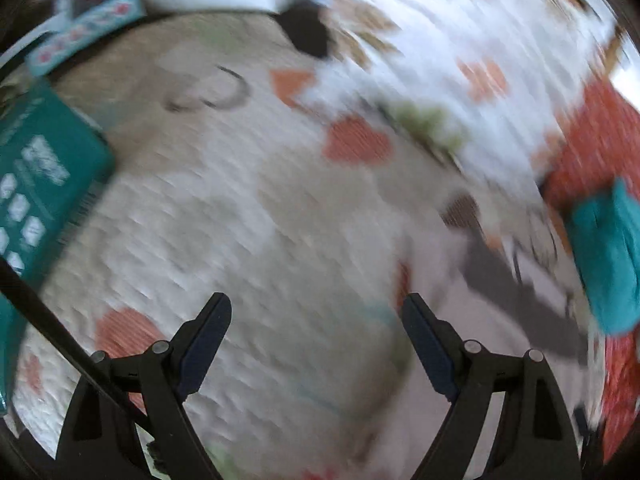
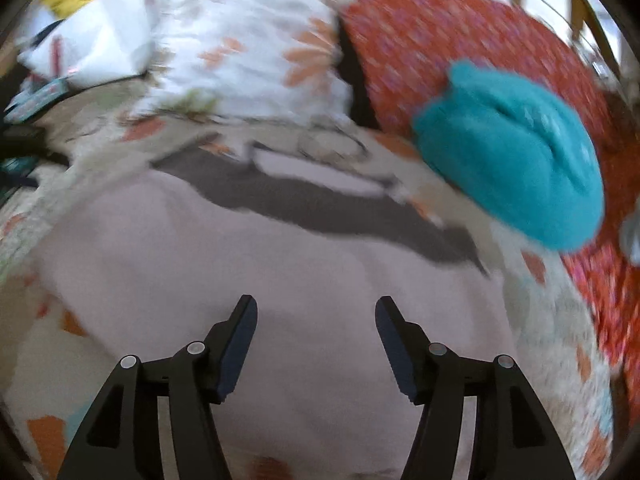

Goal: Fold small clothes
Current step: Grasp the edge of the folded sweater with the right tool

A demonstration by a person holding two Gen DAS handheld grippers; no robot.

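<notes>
While both views are motion-blurred, jaw state reads fine: left gripper [image 1: 316, 312] has its jaws wide apart w/ nothing between, over the quilted bedspread [image 1: 248, 208]. Right gripper [image 2: 316, 316] also spread wide, empty, above a pale pink garment [image 2: 280, 264] lying flat on the bedspread; can't tell if tips touch the cloth. Teal folded cloth [image 2: 516, 160] at 2 o'clock from the right gripper, against a red patterned pillow [image 2: 460, 40]. Teal box [image 1: 44, 184] at 9 o'clock in left view.
</notes>
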